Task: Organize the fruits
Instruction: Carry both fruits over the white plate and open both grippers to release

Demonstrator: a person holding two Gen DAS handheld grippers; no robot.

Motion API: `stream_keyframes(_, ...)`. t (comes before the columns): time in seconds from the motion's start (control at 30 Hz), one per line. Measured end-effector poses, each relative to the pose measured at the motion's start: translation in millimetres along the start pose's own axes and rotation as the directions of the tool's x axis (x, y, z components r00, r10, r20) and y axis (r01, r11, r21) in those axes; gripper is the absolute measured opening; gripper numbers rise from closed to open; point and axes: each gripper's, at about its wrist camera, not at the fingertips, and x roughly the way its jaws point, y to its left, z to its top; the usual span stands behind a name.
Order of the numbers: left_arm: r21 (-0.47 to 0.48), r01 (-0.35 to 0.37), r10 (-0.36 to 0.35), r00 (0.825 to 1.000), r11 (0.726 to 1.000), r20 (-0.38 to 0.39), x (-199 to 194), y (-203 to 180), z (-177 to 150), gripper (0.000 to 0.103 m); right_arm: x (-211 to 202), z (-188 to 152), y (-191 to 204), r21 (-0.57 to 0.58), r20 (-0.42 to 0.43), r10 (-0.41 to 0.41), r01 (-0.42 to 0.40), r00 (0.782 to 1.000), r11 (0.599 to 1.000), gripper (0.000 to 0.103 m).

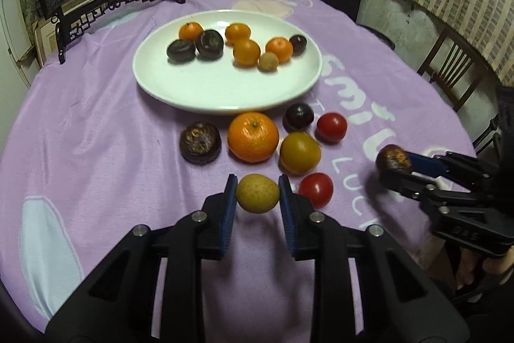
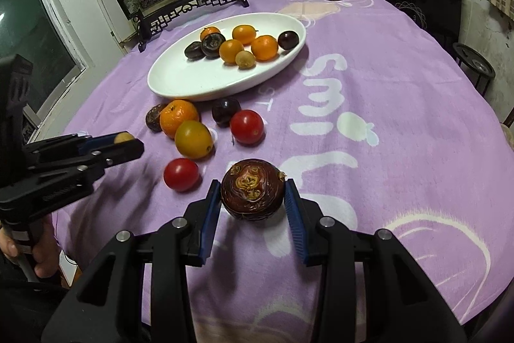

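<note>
Left gripper (image 1: 258,193) pinches the small yellow fruit (image 1: 258,193) between its pads, raised; right gripper (image 2: 252,188) clamps the dark brown fruit (image 2: 252,188). Both probably bound for the white plate (image 1: 192,92) ahead, beyond loose fruit on the purple cloth (image 1: 96,130)

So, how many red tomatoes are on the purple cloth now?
2. One red tomato lies beside the dark plum, nearer the plate; the other lies right of the left gripper. None seems hidden.
</note>
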Motion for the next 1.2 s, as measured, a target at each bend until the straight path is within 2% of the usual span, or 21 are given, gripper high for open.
stream_keyframes(0.2,-0.016,-0.001,0.001,1.000,1.000,0.012,-6.5,16.4,15.5,0.026,4.8,13.9,9.9,-0.024,-0.005,0.009,-0.009,1.000,1.000,0.040)
stream_keyframes(0.27,-0.023,0.009,-0.009,1.000,1.000,0.015,-6.7,25.9,31.9,0.026,6.0,28.0,16.1,-0.049,0.004,0.015,-0.015,1.000,0.999,0.040)
stream_keyframes(0.33,-0.029,-0.026,0.027,0.999,0.999,0.030,-3.4,35.7,52.4,0.026,7.8,45.4,22.5,-0.073,0.023,0.026,-0.024,0.999,0.997,0.040)
stream_keyframes(0.5,-0.073,-0.050,0.051,0.999,0.996,0.003,29.9,57.2,112.4,0.026,34.3,108.0,38.6,-0.131,0.044,0.049,-0.043,0.998,0.990,0.040)
stream_keyframes(0.57,-0.085,-0.081,0.079,0.997,0.993,-0.025,53.3,62.7,135.2,0.026,51.1,130.3,40.6,-0.149,0.055,0.017,-0.009,0.998,0.989,0.040)
stream_keyframes(0.63,-0.110,-0.083,0.077,0.995,0.990,-0.060,73.5,68.6,146.8,0.026,72.8,148.9,37.5,-0.162,0.055,-0.032,0.041,0.998,0.986,0.040)
stream_keyframes(0.8,-0.128,-0.064,0.053,0.995,0.990,-0.088,96.7,76.1,156.4,0.026,111.3,170.4,23.1,-0.143,0.001,-0.038,0.038,0.999,0.989,0.040)
stream_keyframes(1.03,-0.123,-0.075,0.064,0.994,0.990,-0.088,109.2,81.2,164.6,0.026,125.5,176.2,24.2,-0.154,-0.007,-0.033,0.032,0.999,0.988,0.040)
stream_keyframes(1.1,-0.125,-0.090,0.080,0.993,0.988,-0.082,108.9,81.7,165.5,0.027,127.5,177.2,25.6,-0.159,0.000,-0.032,0.032,0.999,0.987,0.048)
stream_keyframes(1.13,-0.128,-0.097,0.088,0.993,0.987,-0.074,108.0,81.9,166.3,0.037,126.8,178.1,26.9,-0.167,0.014,-0.039,0.041,0.999,0.985,0.066)
stream_keyframes(1.17,-0.133,-0.108,0.099,0.993,0.985,-0.067,106.3,82.6,166.9,0.062,125.7,179.0,28.4,-0.177,0.031,-0.049,0.053,0.998,0.983,0.071)
stream_keyframes(1.2,-0.144,-0.121,0.115,0.992,0.982,-0.051,102.0,83.7,167.2,0.071,122.5,178.9,30.8,-0.193,0.059,-0.064,0.074,0.996,0.978,0.072)
